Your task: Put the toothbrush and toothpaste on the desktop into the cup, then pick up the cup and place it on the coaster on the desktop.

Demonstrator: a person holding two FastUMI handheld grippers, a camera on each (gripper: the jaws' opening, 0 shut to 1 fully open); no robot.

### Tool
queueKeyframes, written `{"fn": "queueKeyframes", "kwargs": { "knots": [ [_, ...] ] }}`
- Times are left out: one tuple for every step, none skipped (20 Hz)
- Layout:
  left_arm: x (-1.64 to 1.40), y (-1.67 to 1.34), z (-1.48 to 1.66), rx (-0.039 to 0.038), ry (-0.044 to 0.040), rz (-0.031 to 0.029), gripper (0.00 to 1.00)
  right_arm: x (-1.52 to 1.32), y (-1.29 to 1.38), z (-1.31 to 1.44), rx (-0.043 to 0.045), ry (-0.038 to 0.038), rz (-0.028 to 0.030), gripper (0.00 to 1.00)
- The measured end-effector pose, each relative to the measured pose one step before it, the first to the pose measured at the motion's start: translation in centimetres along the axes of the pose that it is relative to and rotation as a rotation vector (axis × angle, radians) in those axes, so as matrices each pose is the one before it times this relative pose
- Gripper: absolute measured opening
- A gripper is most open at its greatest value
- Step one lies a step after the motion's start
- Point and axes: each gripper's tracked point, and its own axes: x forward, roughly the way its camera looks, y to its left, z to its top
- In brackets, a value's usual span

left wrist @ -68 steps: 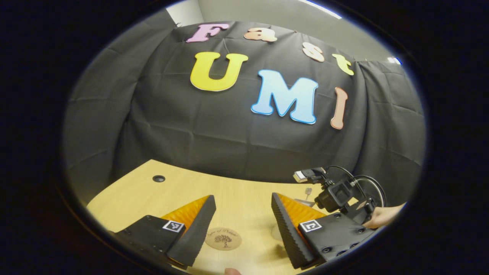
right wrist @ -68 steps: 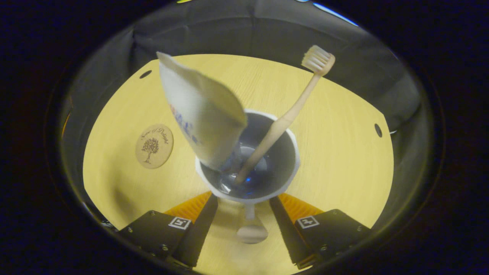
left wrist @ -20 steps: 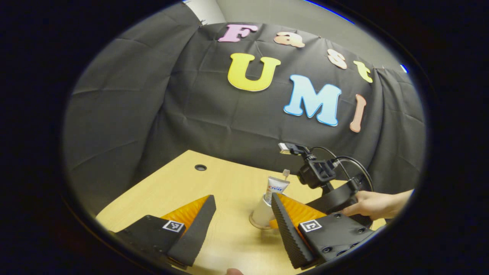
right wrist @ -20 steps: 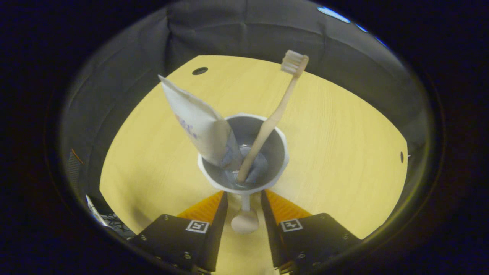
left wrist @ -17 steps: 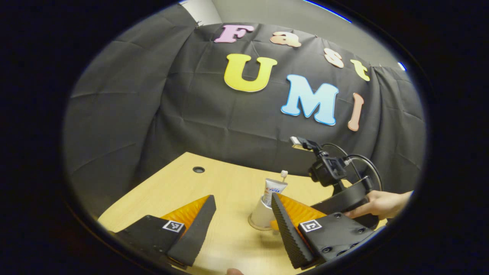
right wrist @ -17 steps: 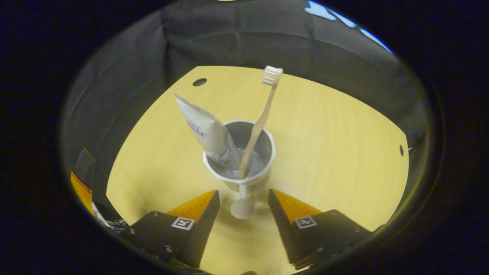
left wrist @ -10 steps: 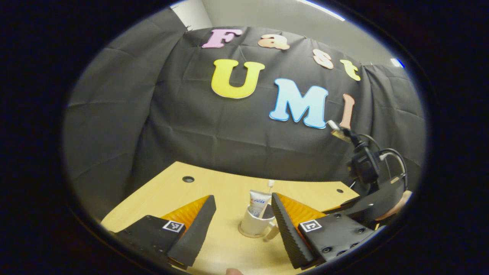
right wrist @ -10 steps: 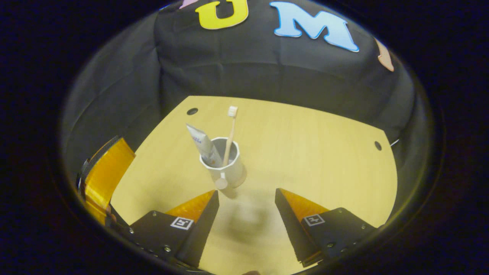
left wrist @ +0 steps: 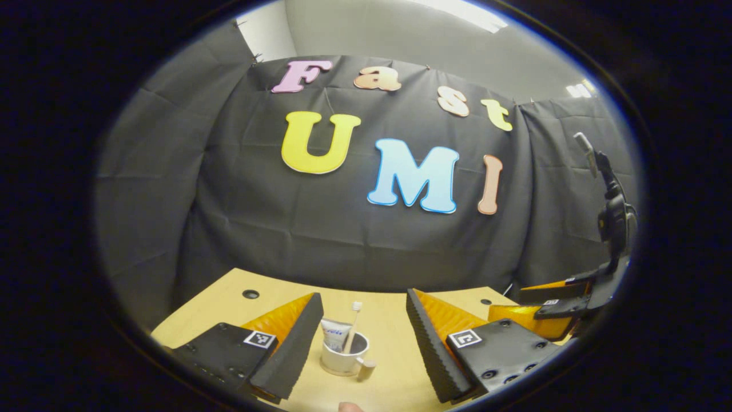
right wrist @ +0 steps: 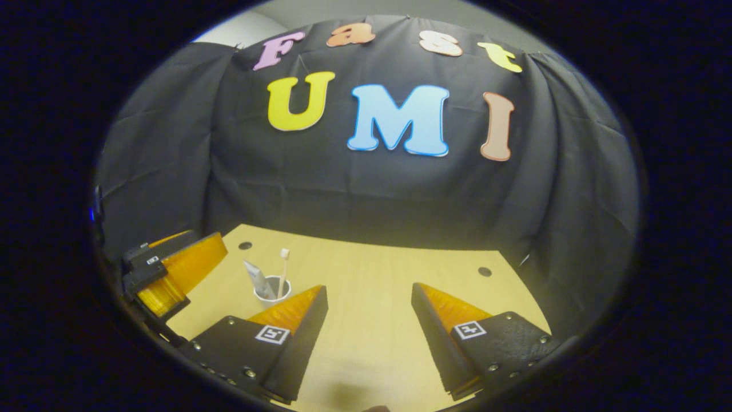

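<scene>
My left gripper (left wrist: 360, 332) jaws wide open, empty | right gripper (right wrist: 369, 320) same, farther back | cup (left wrist: 343, 359) upright on desk (left wrist: 389, 320) just ahead between left jaws, toothbrush (left wrist: 352, 325) and toothpaste (left wrist: 335, 335) standing inside | coaster hidden, I judge it beneath cup.

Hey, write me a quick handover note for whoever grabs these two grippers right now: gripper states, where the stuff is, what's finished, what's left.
Left gripper: open, holding nothing, raised over the near edge of the desktop.
Right gripper: open, holding nothing, off to the right of the cup.
Cup: upright on the desktop, handle toward the left gripper view's camera. Toothbrush and toothpaste stand inside it.
Coaster: a thin tan rim under the cup's base suggests the cup sits on it, but I cannot confirm that from here.
Done: both items in the cup, cup set down and let go.
Left: probably nothing; check that the cup is centred on the coaster.
</scene>
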Motion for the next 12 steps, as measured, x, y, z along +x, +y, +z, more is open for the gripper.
{"fn": "queueKeyframes", "kwargs": {
  "knots": [
    [-0.06, -0.416, 0.375, 0.0005, -0.00845, 0.00122, 0.93, -0.702, -0.203, 0.443, -0.00247, -0.03905, -0.00928, 0.89],
    [-0.051, -0.333, 0.227, 0.00562, -0.00636, 0.00377, 0.93, -0.253, 0.173, 0.395, -0.00402, -0.04145, -0.00686, 0.89],
    [-0.089, -0.257, 0.029, 0.00449, -0.00318, 0.00375, 0.93, -0.129, 0.12, -0.021, -0.00106, -0.03269, -0.01611, 0.88],
    [-0.178, -0.254, -0.086, 0.00253, 0.00143, -0.00106, 0.93, -0.194, 0.078, 0.394, 0.00317, -0.03312, -0.00726, 0.88],
    [-0.13, -0.071, 0.139, 0.00398, -0.00174, 0.00341, 0.89, 0.017, 0.038, 0.271, 0.00329, -0.02719, 0.00195, 0.88],
    [-0.176, 0.007, 0.092, 0.00369, -0.00122, 0.00323, 0.93, -0.153, -0.156, 0.531, 0.00074, -0.02519, -0.00476, 0.88],
    [-0.118, 0.081, 0.191, 0.00227, -0.00241, 0.00697, 0.93, -0.277, -0.37, 0.54, 0.00201, -0.02063, -0.00472, 0.88],
    [-0.277, -0.001, 0.486, 0.00175, -0.0122, 0.00511, 0.93, -0.16, -0.186, 0.697, 0.0028, -0.02475, -0.00036, 0.89],
    [-0.076, 0.032, 0.391, 0.00099, -0.012, 0.00275, 0.93, -0.172, -0.248, 0.435, -0.00689, -0.0161, -0.00379, 0.88],
    [-0.115, -0.074, 0.247, 0.00148, -0.00732, 0.00044, 0.93, -0.112, -0.168, 0.304, -0.00708, -0.01798, -0.00549, 0.88],
    [-0.026, -0.034, 0.088, 0.00282, -0.00101, 0.00184, 0.89, -0.157, -0.147, 0.196, -0.00563, -0.00458, -0.0067, 0.88],
    [0.081, 0.048, 0.08, 0.00269, -0.00064, 0.00039, 0.93, -0.092, 0.006, -0.144, 0.00144, -0.0029, -0.00012, 0.88]
  ]
}}
